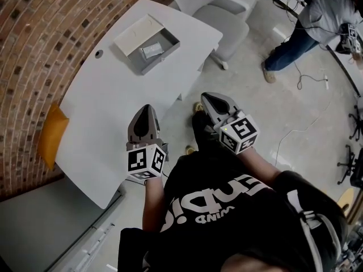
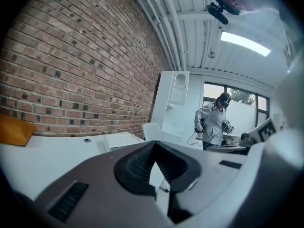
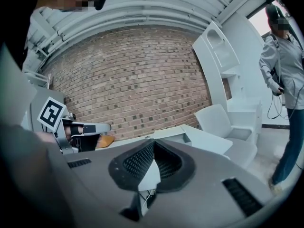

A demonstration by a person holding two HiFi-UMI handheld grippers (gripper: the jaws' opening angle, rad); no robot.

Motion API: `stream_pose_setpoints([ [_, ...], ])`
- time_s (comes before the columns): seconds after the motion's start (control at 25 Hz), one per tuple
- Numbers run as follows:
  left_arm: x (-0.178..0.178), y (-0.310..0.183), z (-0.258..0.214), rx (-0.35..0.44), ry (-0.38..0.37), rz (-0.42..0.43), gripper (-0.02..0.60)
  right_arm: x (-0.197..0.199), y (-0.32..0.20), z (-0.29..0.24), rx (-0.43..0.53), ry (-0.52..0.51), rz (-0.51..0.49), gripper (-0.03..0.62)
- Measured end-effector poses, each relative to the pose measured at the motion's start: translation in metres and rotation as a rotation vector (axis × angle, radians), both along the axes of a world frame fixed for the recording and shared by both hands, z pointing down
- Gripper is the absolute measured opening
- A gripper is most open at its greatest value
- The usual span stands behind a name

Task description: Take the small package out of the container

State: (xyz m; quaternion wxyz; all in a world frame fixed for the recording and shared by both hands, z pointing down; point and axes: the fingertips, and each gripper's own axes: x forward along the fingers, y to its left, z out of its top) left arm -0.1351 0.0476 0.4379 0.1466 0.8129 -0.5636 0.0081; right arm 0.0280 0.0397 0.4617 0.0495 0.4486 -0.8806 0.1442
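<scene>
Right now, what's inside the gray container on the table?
One small package lies flat on the floor of the open container; nothing else shows in it. Anything beneath the package is covered, and its print is too small to read.

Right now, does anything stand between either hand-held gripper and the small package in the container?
Nothing visible does. The container has its lid open, the small package lies exposed inside, and only bare table separates it from the left hand-held gripper. The right hand-held gripper, beside the table's edge, has a clear line. Both are shut, empty.
</scene>
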Motion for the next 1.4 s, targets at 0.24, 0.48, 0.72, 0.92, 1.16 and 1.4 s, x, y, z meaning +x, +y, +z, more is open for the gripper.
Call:
stream_pose_setpoints([
  [0.24,-0.002,-0.037,0.001,-0.013,0.009,-0.029,0.005,-0.005,-0.045,0.0,-0.006,0.001,-0.039,0.0],
  [0.48,-0.004,-0.076,0.0,-0.032,0.01,-0.065,0.005,-0.01,-0.091,-0.008,-0.01,0.001,-0.076,0.0],
  [0.72,-0.003,-0.108,0.001,-0.044,0.004,-0.09,0.005,-0.008,-0.128,-0.008,-0.02,-0.011,-0.096,0.0],
  [0.92,-0.002,-0.133,0.0,-0.055,-0.011,-0.112,0.005,-0.008,-0.158,-0.011,-0.019,-0.024,-0.118,0.0],
  [1.16,0.006,-0.163,0.0,-0.064,-0.016,-0.137,0.005,0.0,-0.19,-0.011,-0.023,-0.036,-0.139,0.0],
  [1.4,0.014,-0.191,-0.001,-0.07,-0.018,-0.172,0.005,0.002,-0.222,-0.015,-0.021,-0.041,-0.188,0.0],
])
